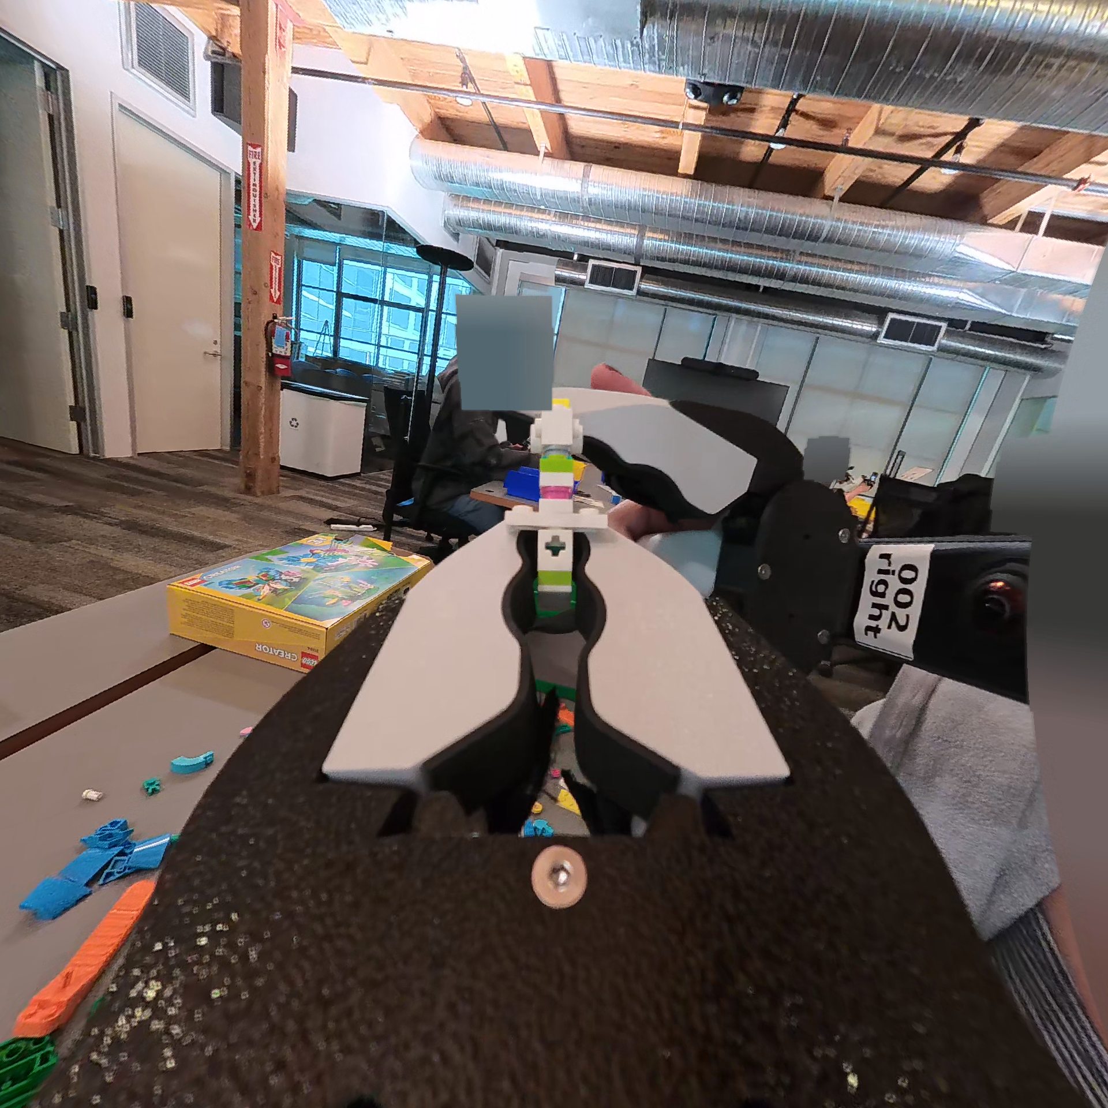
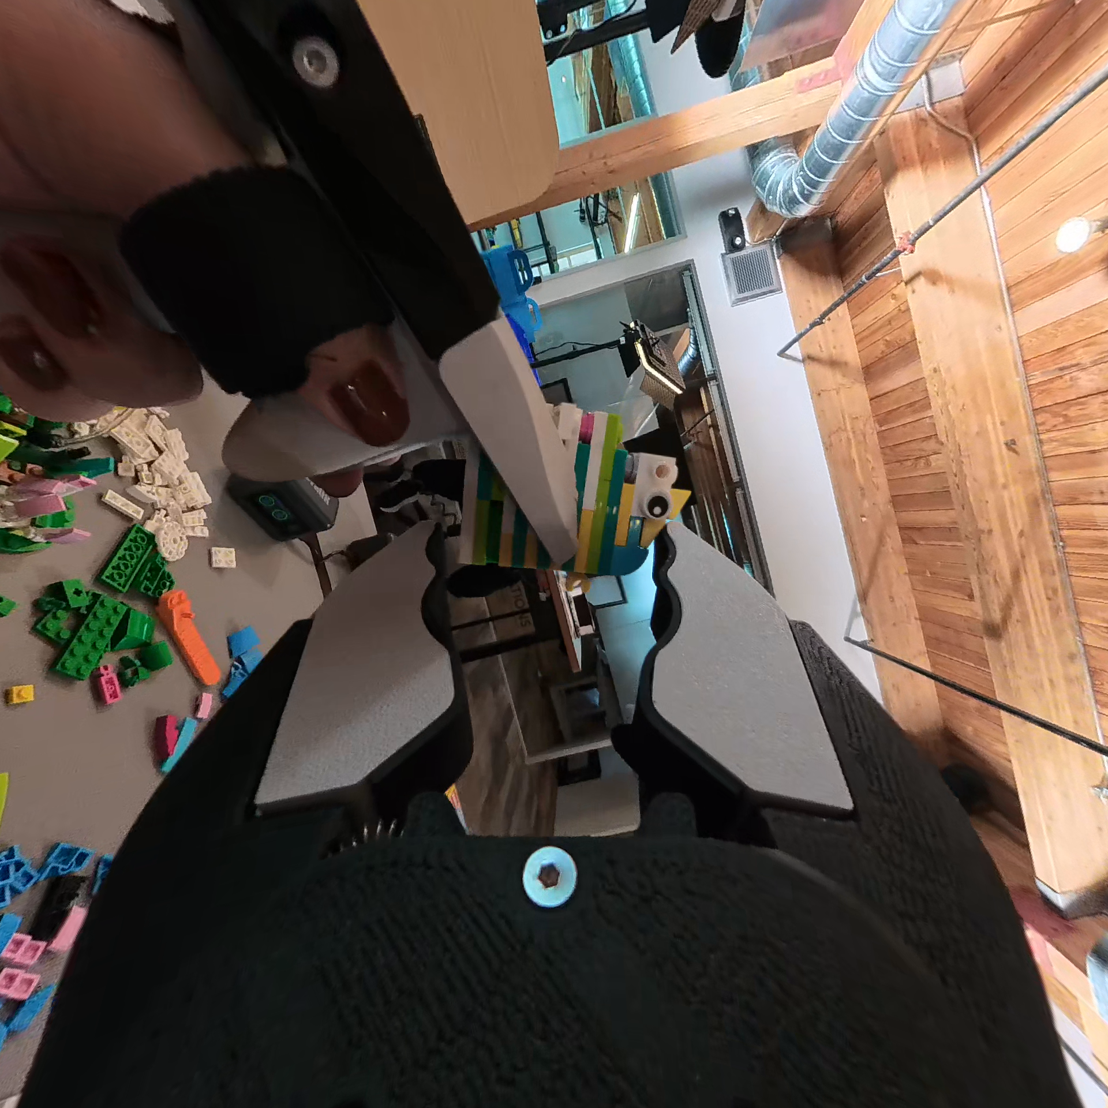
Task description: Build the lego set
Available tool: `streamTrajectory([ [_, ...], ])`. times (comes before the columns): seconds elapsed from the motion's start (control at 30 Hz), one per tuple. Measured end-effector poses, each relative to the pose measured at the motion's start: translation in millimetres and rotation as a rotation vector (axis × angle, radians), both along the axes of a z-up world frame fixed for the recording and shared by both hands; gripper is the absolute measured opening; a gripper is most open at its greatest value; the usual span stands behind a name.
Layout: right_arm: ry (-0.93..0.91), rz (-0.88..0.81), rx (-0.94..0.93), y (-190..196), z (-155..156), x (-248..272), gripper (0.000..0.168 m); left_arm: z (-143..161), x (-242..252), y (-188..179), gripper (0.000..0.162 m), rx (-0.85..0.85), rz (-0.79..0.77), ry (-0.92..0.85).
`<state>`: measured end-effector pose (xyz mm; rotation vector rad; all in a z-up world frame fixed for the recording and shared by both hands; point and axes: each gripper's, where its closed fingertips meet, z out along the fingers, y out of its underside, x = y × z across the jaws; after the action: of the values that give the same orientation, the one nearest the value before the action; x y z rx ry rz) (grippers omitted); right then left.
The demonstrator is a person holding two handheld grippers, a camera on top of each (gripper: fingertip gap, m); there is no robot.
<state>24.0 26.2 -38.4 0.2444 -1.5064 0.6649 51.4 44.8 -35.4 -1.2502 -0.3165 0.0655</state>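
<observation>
A striped Lego model in lime, teal, yellow and white, with a round eye and a yellow beak, is held up in the air. In the left wrist view it shows edge-on. My left gripper is shut on its lower part; one of its fingers lies across the model's side in the right wrist view. My right gripper is open, its two fingertips standing either side of the model's edge. It also shows in the left wrist view, reaching in from the right at the model's top. I cannot tell whether it touches.
The grey table carries a yellow Lego box, blue pieces, an orange brick separator, green bricks, white pieces, pink pieces and a small black device. A person sits at a far desk. The grippers are tip to tip, or close to it.
</observation>
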Motion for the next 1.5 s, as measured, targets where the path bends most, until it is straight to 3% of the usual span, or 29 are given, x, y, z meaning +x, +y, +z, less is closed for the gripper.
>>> streamTrajectory([
  [0.37, 0.09, -0.024, 0.083, 4.0, 0.3, -0.9, 0.057, -4.1, -0.7, 2.4, 0.008, -0.022, -0.02, -0.023],
  [0.7, 0.051, -0.071, 0.13, 9.7, -9.8, -6.3, 0.056, -13.2, -5.6, 7.6, 0.008, -0.04, -0.047, -0.07],
  [0.93, -0.007, 0.005, 0.03, 3.5, -8.8, -11.3, 0.057, -8.5, -11.6, -0.6, 0.008, -0.013, -0.052, -0.065],
  [1.17, -0.131, -0.004, -0.11, 46.8, -2.0, -16.7, 0.057, 5.5, -18.4, -23.4, 0.009, 0.064, -0.023, -0.025],
  [1.3, -0.177, -0.014, -0.083, 57.4, -13.6, -24.9, 0.055, 7.2, -24.4, -44.2, 0.008, 0.135, 0.127, 0.059],
  [1.5, -0.326, 0.059, -0.06, 46.7, -37.6, -27.9, 0.047, -65.0, -38.5, -97.6, 0.008, 0.088, 0.615, 0.2],
])
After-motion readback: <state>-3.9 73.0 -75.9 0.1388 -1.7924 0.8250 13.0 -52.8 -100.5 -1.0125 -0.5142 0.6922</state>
